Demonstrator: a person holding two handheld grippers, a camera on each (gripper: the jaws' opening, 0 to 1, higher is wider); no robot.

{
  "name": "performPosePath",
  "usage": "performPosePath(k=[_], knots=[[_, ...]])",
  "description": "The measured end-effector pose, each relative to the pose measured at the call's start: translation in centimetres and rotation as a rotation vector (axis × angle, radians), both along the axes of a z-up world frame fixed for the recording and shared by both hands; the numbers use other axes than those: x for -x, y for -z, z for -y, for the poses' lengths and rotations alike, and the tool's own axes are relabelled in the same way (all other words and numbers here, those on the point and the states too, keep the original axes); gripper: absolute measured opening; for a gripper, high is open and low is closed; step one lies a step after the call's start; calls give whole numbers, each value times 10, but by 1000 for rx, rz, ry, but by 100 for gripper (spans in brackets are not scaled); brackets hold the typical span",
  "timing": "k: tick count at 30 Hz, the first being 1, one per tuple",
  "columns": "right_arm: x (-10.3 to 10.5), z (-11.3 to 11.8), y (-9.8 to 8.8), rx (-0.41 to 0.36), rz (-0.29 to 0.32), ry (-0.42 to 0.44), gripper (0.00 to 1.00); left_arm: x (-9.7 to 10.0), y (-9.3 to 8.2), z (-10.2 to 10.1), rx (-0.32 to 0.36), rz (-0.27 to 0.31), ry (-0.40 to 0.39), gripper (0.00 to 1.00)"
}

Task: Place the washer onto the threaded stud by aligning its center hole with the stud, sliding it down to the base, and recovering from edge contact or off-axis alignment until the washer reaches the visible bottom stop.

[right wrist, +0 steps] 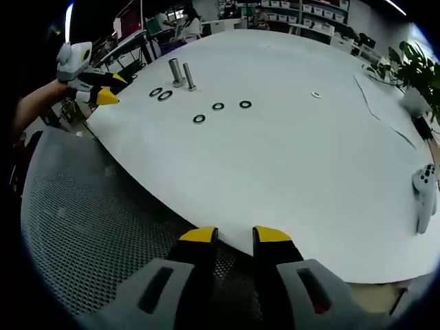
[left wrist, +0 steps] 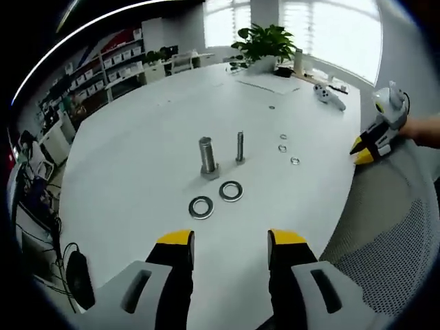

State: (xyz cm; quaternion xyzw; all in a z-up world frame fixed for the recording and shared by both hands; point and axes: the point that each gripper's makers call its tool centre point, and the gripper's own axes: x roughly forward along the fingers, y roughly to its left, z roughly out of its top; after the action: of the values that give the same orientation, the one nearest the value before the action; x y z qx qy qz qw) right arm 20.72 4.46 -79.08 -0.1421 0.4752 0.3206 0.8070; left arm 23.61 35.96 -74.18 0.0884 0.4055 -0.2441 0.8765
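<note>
Two threaded studs stand upright on the white table: a thick one and a thin one. Two large washers lie flat just in front of them. Three small washers lie in a row to the right. My left gripper is open and holds nothing, a short way back from the large washers. My right gripper is open and holds nothing, at the table edge over a mesh chair, far from the studs. It also appears as the right gripper held by a hand.
A mesh chair sits against the table's near edge. A white game controller and a potted plant are on the far side of the table. One more small washer lies alone. Shelves line the room's wall.
</note>
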Motion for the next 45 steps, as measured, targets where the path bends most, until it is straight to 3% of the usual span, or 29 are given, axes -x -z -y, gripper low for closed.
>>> performPosePath(k=[3,12,14,15,17,20,22,24,28,30,31,32,39,42,45], knots=[[2,-2,1,12,-3,-34,23,-12,3,-3,-49,-5,65,42],[1,0,2,10,-9,-7,23,-33,17,-1,-114,-68,161,43],[1,0,2,9,-7,-6,23,-33,21,1,-135,-77,239,43],[1,0,2,8,-8,-3,23,-36,26,-3,-178,-77,266,43],[0,0,2,8,-7,-5,23,-37,31,-4,-208,-96,288,43],[1,0,1,8,-5,-9,23,-41,38,2,-159,-159,257,44],[0,0,0,5,1,-11,23,-47,42,3,-165,-165,261,45],[0,0,0,5,1,-4,23,-51,47,-1,-217,-186,306,45],[-1,0,0,4,2,-2,23,-53,52,-2,-230,-241,334,37],[-1,0,0,3,3,-1,23,-51,55,-9,-288,-271,367,34],[-1,1,0,3,2,1,23,-57,54,-7,-304,-242,429,32],[-1,1,0,3,2,2,23,-56,54,-5,-292,-259,405,33],[-2,1,0,4,9,11,23,-55,54,-4,-346,-307,455,33],[-2,2,0,7,8,10,23,-56,54,-8,-374,-315,527,31],[-3,2,0,7,9,14,23,-58,55,-7,-383,-333,504,30]])
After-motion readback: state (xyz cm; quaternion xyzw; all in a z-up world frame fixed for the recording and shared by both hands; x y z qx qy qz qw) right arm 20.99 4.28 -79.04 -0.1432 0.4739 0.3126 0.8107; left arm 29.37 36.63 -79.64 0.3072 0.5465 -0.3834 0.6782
